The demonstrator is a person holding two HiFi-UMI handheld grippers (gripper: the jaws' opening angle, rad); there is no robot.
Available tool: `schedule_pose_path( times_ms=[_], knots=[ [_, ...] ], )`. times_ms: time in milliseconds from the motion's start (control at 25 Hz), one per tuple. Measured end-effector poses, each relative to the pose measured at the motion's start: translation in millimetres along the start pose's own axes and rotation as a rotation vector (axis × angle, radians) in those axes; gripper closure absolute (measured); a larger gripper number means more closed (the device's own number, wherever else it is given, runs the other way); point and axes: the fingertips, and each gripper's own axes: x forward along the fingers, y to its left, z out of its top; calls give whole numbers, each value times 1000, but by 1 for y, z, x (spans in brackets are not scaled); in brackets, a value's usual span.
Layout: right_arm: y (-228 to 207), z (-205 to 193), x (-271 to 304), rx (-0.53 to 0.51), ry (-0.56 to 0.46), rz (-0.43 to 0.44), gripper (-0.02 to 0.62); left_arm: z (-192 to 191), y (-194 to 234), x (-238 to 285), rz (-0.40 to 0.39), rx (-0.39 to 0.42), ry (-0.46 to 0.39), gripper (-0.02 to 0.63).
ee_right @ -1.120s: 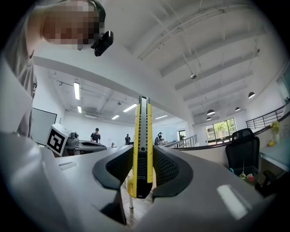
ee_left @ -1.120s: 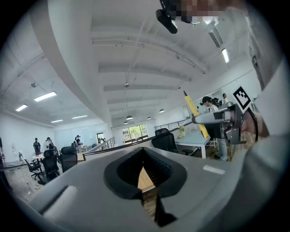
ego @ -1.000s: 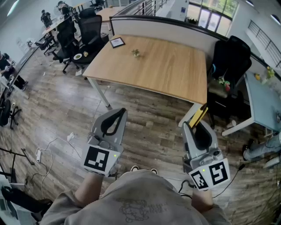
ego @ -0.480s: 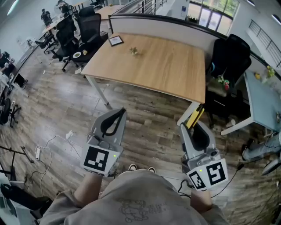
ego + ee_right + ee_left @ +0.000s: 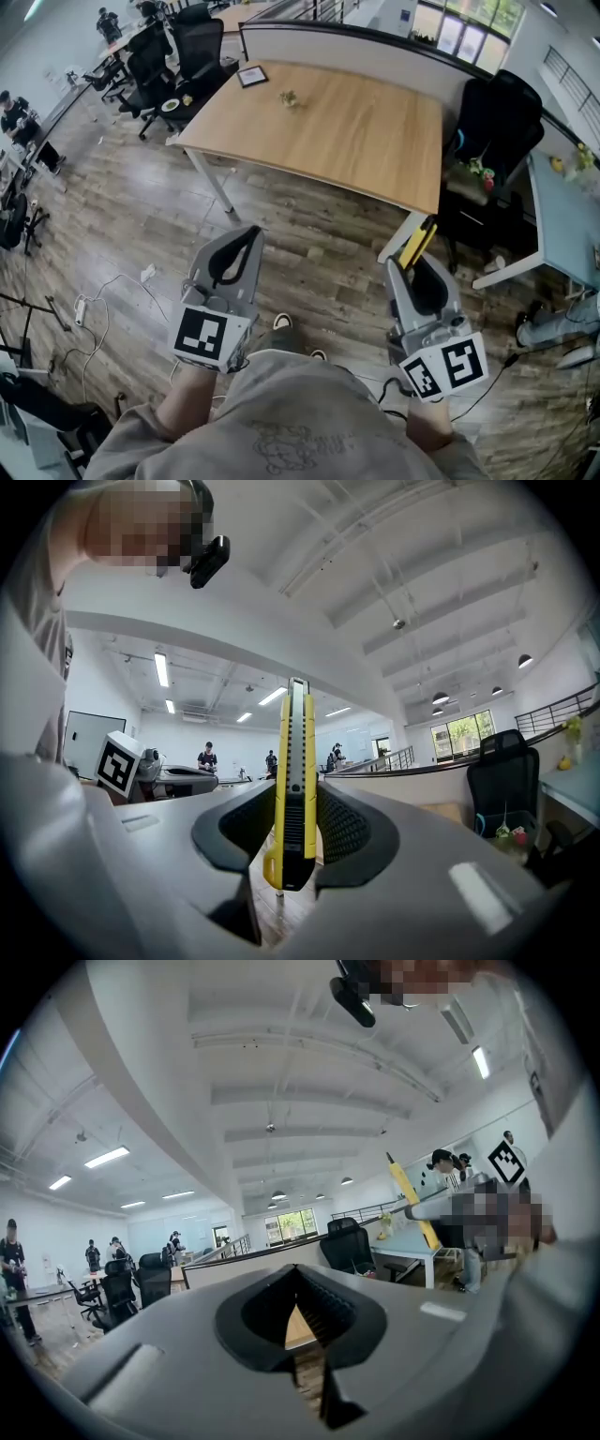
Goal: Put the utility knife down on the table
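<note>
Utility knife (image 5: pixel 419 241), yellow with a black slider, is clamped between the jaws of the right claw (image 5: pixel 411 266) (its length runs out past the jaw tips). It hangs in the air above the wood-plank floor (image 5: pixel 122 202). The left claw (image 5: pixel 246 234) beside it holds nothing; its jaws seem drawn in to a narrow slit, though the wide lens makes that hard to judge. Farther off stands a wooden tabletop (image 5: pixel 366 141), apart from the knife, with a small frame (image 5: pixel 250 76) near its far edge. Black office chairs (image 5: pixel 494 127) lie beyond.
</note>
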Motion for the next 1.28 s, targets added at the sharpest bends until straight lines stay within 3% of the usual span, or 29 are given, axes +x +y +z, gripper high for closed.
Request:
schedule_pose_path(
  times_ms=[400,640,960,1280],
  knots=[
    [-18,-8,25,-3,6,2,456,2,19,27,9,47,-55,604],
    [-37,-11,68,-3,12,7,456,-5,41,63,3,22,-1,604],
    [-56,-15,152,-6,40,-3,456,-11,102,120,-8,19,-4,604],
    [-78,-7,261,-12,59,-16,456,-7,191,193,-7,23,0,604]
  ],
)
